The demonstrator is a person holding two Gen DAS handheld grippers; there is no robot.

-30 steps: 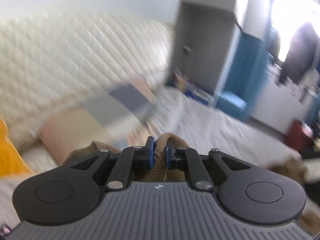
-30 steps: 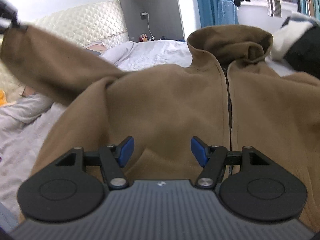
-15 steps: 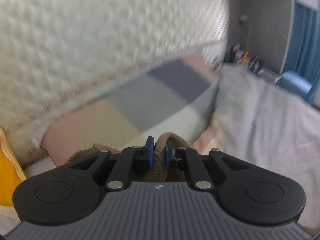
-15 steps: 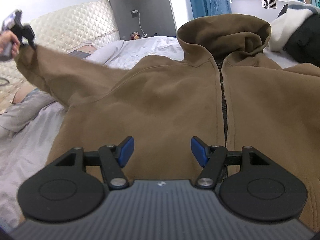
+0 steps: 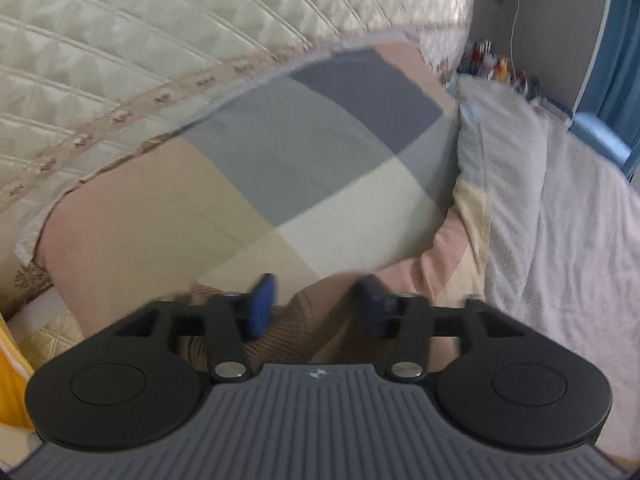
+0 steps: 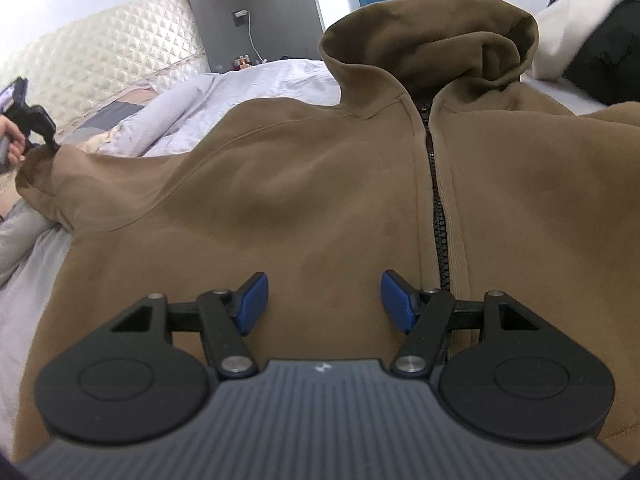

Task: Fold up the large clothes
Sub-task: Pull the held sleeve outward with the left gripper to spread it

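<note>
A large brown zip hoodie (image 6: 320, 184) lies face up on the bed, hood at the far end, its left sleeve stretched out to the left. In the right wrist view my right gripper (image 6: 324, 300) hovers open over the hoodie's chest, just left of the zipper (image 6: 438, 216), nothing between its fingers. The left gripper (image 6: 30, 120) appears there at the far left, by the sleeve's cuff (image 6: 34, 166). In the left wrist view my left gripper (image 5: 316, 304) has its jaws opening, and the ribbed brown cuff (image 5: 296, 324) lies loose between and below the blue pads.
A checked pillow (image 5: 280, 176) leans on the quilted cream headboard (image 5: 160, 40) right ahead of the left gripper. A grey-white duvet (image 5: 560, 220) covers the bed. A black and white garment (image 6: 592, 48) lies at the far right. A bedside shelf (image 5: 496, 68) holds small items.
The left gripper swung down toward the pillow with the sleeve cuff, then its jaws parted and let the cuff go. The sleeve now lies lower and stretched out. The right gripper edged forward over the chest.
</note>
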